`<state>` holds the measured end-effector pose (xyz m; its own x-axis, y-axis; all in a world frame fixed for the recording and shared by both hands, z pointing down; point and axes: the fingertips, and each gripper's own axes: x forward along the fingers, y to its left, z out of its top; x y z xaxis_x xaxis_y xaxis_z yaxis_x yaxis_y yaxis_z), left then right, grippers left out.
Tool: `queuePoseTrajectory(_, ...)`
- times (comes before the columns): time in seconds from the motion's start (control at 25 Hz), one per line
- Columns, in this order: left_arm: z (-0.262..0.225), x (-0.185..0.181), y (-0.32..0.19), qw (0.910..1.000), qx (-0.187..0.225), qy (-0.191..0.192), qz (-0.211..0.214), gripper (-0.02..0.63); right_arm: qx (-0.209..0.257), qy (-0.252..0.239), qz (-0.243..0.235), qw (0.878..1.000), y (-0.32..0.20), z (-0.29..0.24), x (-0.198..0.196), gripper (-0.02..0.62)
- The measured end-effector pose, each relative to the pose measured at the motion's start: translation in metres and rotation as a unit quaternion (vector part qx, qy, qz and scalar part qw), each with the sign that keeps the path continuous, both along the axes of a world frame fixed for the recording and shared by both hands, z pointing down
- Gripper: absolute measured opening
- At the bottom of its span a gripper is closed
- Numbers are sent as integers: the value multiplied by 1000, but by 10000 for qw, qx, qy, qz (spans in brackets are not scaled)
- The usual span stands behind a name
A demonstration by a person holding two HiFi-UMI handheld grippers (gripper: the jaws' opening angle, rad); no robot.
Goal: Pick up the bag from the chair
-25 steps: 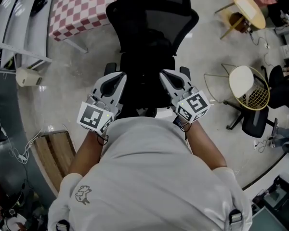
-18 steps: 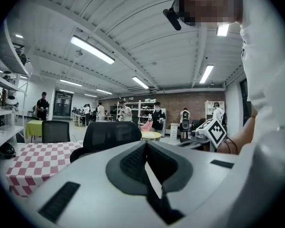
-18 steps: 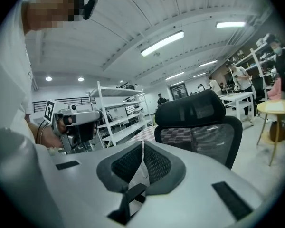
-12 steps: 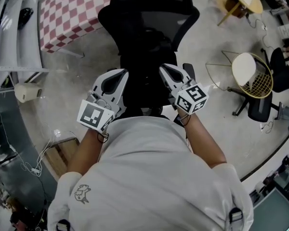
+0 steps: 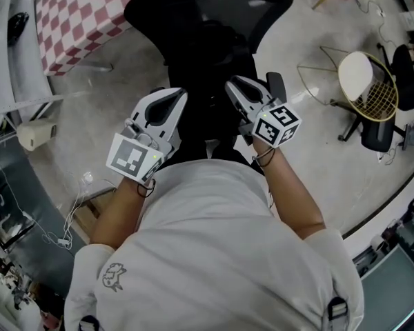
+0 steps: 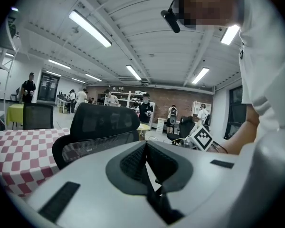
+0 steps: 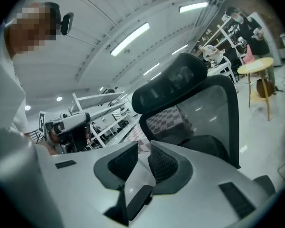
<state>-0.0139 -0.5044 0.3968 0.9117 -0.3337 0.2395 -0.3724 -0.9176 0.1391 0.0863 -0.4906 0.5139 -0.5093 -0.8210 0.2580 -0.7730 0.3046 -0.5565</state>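
Our left gripper [image 6: 145,146] has its jaws pressed together, empty. The jaws of our right gripper [image 7: 143,151] have just been opening to a narrow gap with nothing between them. The dark bag [image 7: 206,148] lies on the chair [image 7: 218,103] ahead, right of them.

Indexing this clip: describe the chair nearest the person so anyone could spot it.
Find the checked table, upper left in the head view. Right of it stands the black office chair; unlike the gold wire chair further right, it has a mesh back and headrest.

With left hand-held gripper [image 6: 146,144] closed, right hand-held gripper [image 7: 143,149] has just been opening (jaws empty)
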Motion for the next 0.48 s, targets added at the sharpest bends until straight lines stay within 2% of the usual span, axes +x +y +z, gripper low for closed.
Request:
queuePoseTrajectory(0.36, 35, 13, -16, 9995, -187, -161, 175, 11, -344, -432, 171, 9983, -28, 51, 8, 102)
queuePoseTrajectory(0.48, 47, 14, -13, 9991, -317, -215, 192, 11, -419, -743, 173, 9962, -31, 63, 6, 124)
